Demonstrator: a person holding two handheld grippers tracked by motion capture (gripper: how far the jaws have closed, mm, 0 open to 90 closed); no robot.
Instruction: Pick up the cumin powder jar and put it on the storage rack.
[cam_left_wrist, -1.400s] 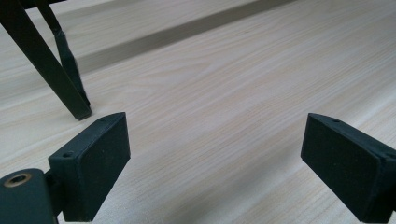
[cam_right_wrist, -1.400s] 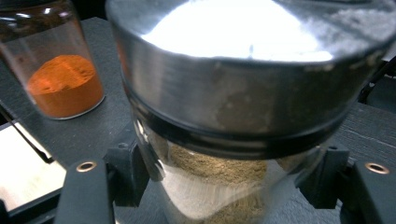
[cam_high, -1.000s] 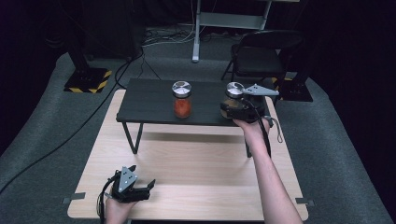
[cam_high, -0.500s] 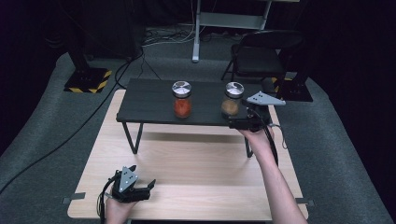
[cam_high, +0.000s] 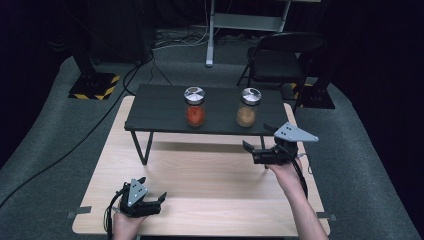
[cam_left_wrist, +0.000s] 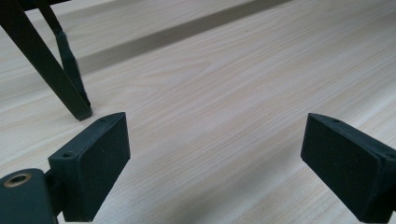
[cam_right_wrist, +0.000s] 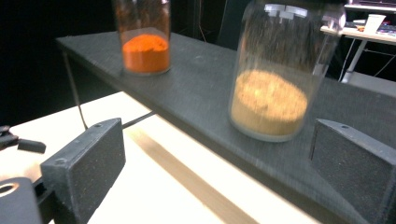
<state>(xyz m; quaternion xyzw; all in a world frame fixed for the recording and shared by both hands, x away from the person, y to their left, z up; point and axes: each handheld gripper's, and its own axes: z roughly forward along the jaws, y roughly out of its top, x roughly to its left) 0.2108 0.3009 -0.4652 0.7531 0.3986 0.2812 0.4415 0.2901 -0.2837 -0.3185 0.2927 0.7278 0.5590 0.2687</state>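
Both tongs are spread wide and hold nothing: the right tongs (cam_high: 256, 152) hover just in front of the small dark raised shelf (cam_high: 160, 107), and the left tongs (cam_high: 150, 205) rest low on the pale wooden surface (cam_high: 210, 175), well in front of that shelf. On the shelf stand two upright glass jars with metal lids, one with orange powder (cam_high: 194, 106) near its middle and one with tan powder (cam_high: 248, 107) toward its right end. Each jar looks rigid, smooth, breakable and fairly light, so gripping its glass sides below the lid seems safest.
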